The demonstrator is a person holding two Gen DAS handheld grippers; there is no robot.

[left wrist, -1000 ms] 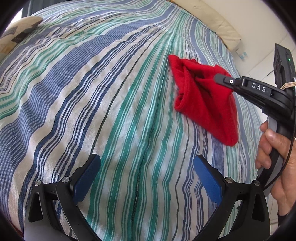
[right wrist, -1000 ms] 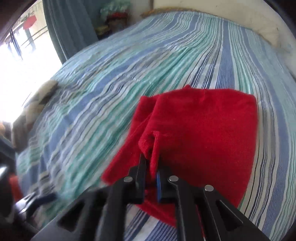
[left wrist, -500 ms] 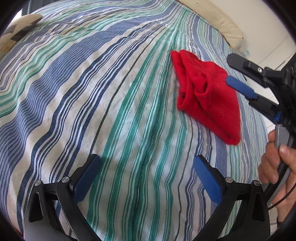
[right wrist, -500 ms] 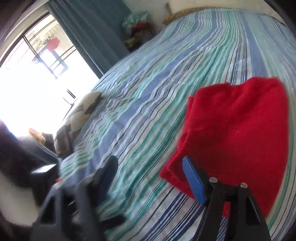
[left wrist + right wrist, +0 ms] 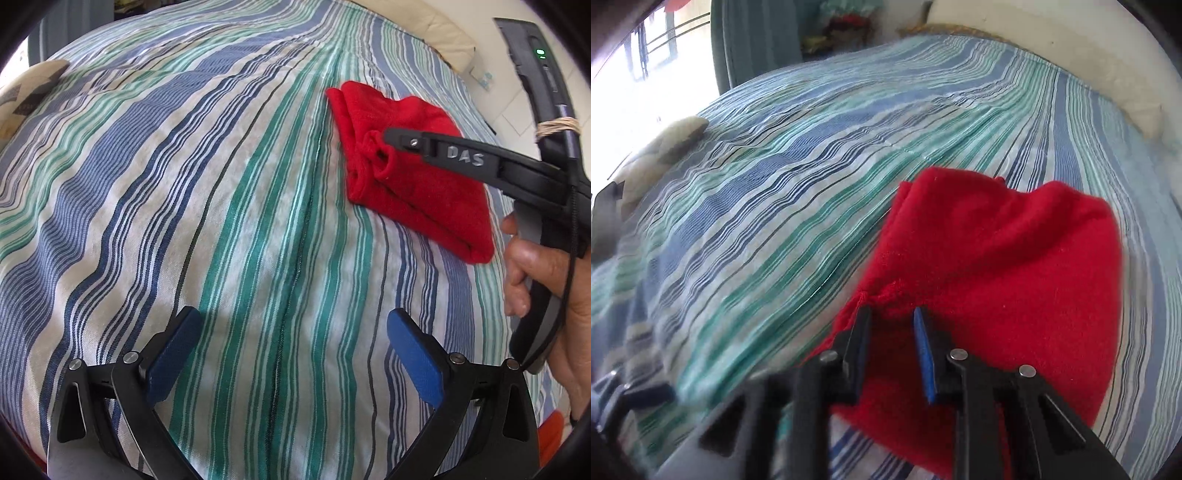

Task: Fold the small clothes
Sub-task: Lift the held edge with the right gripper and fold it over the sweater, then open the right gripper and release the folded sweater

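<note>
A small red garment (image 5: 417, 192) lies folded on the striped bedspread (image 5: 184, 184), at the upper right of the left wrist view. My right gripper (image 5: 389, 138) reaches in from the right and its tips sit on a bunched fold near the garment's left edge. In the right wrist view its jaws (image 5: 892, 317) are closing, with a puckered ridge of the red garment (image 5: 997, 258) pinched between the blue pads. My left gripper (image 5: 293, 332) hovers wide open over bare bedspread, well short of the garment, with nothing between its fingers.
A hand (image 5: 535, 266) holds the right gripper's handle at the right edge. A patterned cushion (image 5: 665, 140) lies at the bed's far left. A cream headboard cushion (image 5: 1071, 66) borders the far side. Curtains (image 5: 757, 37) and a bright window stand beyond.
The right gripper let go of the fold, opened wide and drew back, then came back down onto the garment's left edge and narrowed on a new fold. The left gripper stayed put.
</note>
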